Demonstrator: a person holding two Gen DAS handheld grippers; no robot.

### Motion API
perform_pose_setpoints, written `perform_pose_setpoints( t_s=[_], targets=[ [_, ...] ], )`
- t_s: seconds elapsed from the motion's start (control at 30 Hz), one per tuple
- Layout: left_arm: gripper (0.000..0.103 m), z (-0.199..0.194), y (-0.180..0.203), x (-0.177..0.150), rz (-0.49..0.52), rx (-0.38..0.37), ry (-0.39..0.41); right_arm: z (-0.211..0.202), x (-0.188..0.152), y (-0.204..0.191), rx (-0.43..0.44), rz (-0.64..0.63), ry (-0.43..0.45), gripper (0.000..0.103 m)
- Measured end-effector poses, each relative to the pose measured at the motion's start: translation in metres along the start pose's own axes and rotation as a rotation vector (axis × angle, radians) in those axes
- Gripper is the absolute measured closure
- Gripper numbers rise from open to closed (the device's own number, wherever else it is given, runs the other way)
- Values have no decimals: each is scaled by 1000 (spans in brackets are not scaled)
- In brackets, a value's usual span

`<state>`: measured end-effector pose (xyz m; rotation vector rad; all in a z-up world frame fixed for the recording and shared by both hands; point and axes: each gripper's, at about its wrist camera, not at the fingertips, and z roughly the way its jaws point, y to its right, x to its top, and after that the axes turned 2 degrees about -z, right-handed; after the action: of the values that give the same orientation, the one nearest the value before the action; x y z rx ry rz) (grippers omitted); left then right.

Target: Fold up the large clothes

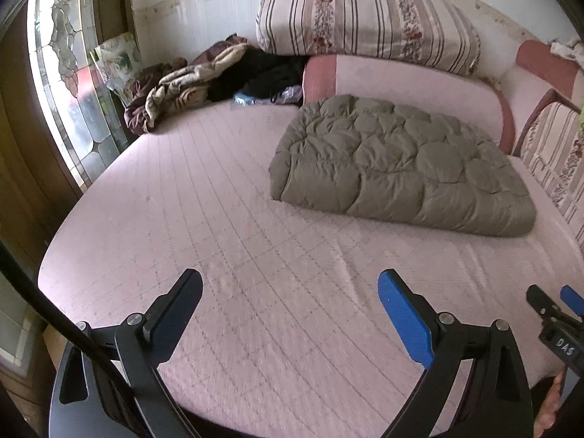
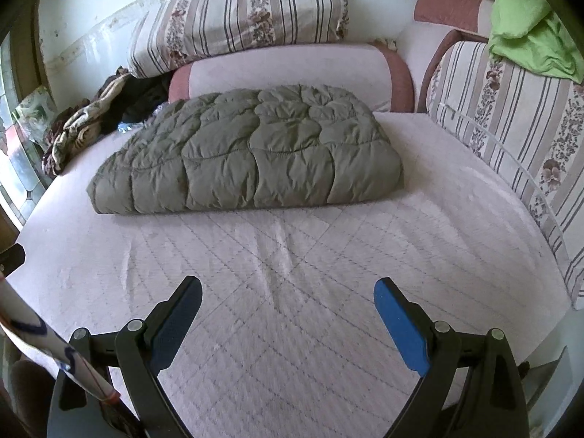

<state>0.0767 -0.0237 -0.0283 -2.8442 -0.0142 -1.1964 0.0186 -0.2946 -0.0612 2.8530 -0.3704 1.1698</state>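
An olive-green quilted puffer garment (image 1: 401,164) lies folded into a thick bundle on the pink quilted mattress (image 1: 219,219), toward the back right. It also shows in the right wrist view (image 2: 252,157), at the middle back of the mattress (image 2: 292,273). My left gripper (image 1: 290,288) is open and empty, above the front part of the mattress and well short of the garment. My right gripper (image 2: 288,292) is open and empty, also near the front edge. The right gripper's tips show at the right edge of the left wrist view (image 1: 554,303).
A striped floral pillow (image 1: 365,18) rests on a pink bolster (image 1: 401,84) at the back. A heap of brown and black clothes (image 1: 204,80) lies in the back left corner by a stained-glass window (image 1: 69,84). A striped side cushion (image 2: 511,127) with a green cloth (image 2: 529,33) stands on the right.
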Motion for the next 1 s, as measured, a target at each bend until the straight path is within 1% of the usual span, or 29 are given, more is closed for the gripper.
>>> perform_pose_setpoints(
  t_s=[0.13,0.27,0.37,0.47,0.57,0.63,0.67,0.7,0.77,0.83,0.9,0.97,1.0],
  targets=[
    [6,35,-1,6,-3,4,-41,23,8,3,-7,21,-22,6],
    [6,72,-2,18,9,30,-69,48,21,13,-6,65,-35,6],
    [6,98,-5,33,9,38,-79,77,36,27,41,125,-51,6],
    [6,126,-16,55,-35,1,-96,106,50,45,100,220,-60,5],
    [6,165,-32,79,-116,-58,-143,140,66,68,168,347,-89,4],
    [7,191,-45,93,-185,-113,-181,166,73,86,207,466,-117,4],
    [7,202,-49,97,-214,-142,-195,174,74,91,221,504,-122,4],
    [7,215,-54,103,-249,-192,-212,187,75,100,245,560,-130,2],
    [7,229,-61,112,-306,-298,-217,202,78,110,306,629,-128,1],
    [7,243,-61,119,-334,-374,-232,215,83,116,350,683,-125,0],
    [6,260,-55,123,-348,-433,-258,231,88,123,399,770,-120,0],
    [6,275,-48,123,-366,-491,-300,240,91,126,405,831,-114,0],
    [6,279,-43,120,-380,-513,-324,244,93,126,402,840,-118,0]
  ],
)
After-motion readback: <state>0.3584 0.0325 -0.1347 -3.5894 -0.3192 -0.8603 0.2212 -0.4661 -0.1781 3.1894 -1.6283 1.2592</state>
